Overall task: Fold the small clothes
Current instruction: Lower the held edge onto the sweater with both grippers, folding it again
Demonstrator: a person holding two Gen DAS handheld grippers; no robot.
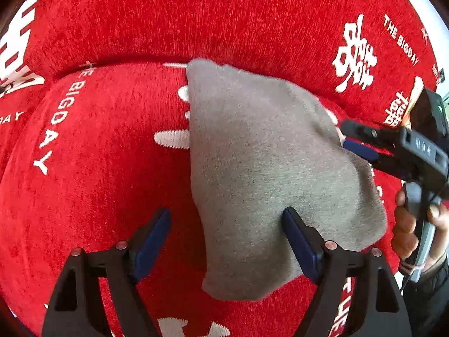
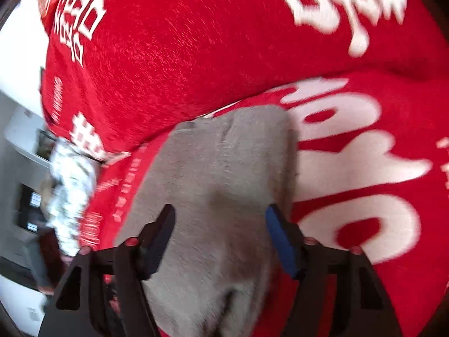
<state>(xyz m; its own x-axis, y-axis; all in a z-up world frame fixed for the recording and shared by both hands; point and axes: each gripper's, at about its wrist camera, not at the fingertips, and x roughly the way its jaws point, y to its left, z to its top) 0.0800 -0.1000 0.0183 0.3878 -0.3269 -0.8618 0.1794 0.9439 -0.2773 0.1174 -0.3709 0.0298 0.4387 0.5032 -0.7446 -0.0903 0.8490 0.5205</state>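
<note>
A small grey knit garment (image 1: 263,168) lies folded on the red seat cushion (image 1: 98,168). My left gripper (image 1: 227,219) is open just above its near edge, one blue-padded finger on each side of that edge. My right gripper shows at the right of the left wrist view (image 1: 348,137), its fingers apart at the garment's right edge. In the blurred right wrist view the garment (image 2: 224,174) lies under and between my open right gripper (image 2: 220,216). Whether the fingers touch the cloth I cannot tell.
The red sofa backrest (image 1: 210,19) with white lettering rises behind the seat. A white patterned cloth (image 2: 70,185) lies at the sofa's left end in the right wrist view, with room furniture beyond. A hand (image 1: 412,224) holds the right gripper's handle.
</note>
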